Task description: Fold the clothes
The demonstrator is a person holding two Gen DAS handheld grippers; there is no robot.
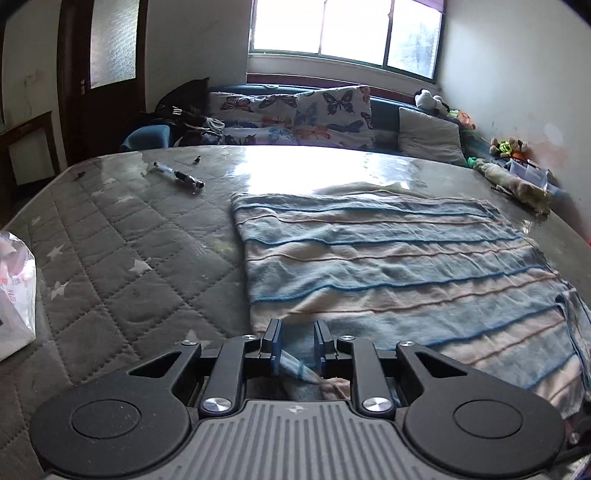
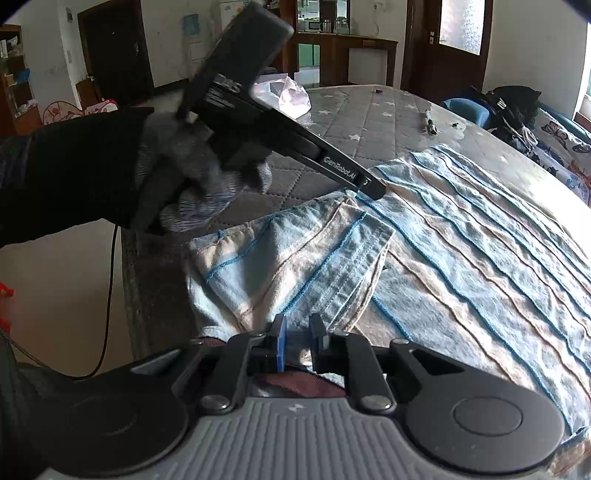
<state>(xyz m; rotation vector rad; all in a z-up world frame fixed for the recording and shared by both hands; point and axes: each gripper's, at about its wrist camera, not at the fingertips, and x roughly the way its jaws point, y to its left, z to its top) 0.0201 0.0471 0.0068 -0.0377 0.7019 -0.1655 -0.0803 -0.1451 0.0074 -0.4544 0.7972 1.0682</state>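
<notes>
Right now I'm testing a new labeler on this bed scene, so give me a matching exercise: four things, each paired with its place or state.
Things:
1. striped garment
2. pen
3. butterfly pillows
4. plastic bag

Places or states:
A. under the window
B. far side of the mattress, left of the cloth
C. at the mattress's near left edge
D. spread flat, one sleeve folded in

Pairs: 1-D, 2-B, 3-A, 4-C

Quilted mattress (image 1: 110,258); striped garment (image 1: 388,258), pen (image 1: 179,175), bag (image 1: 14,295).

Bright window (image 1: 347,29), butterfly-print cushions (image 1: 295,114), dark wooden door (image 1: 107,74)
</notes>
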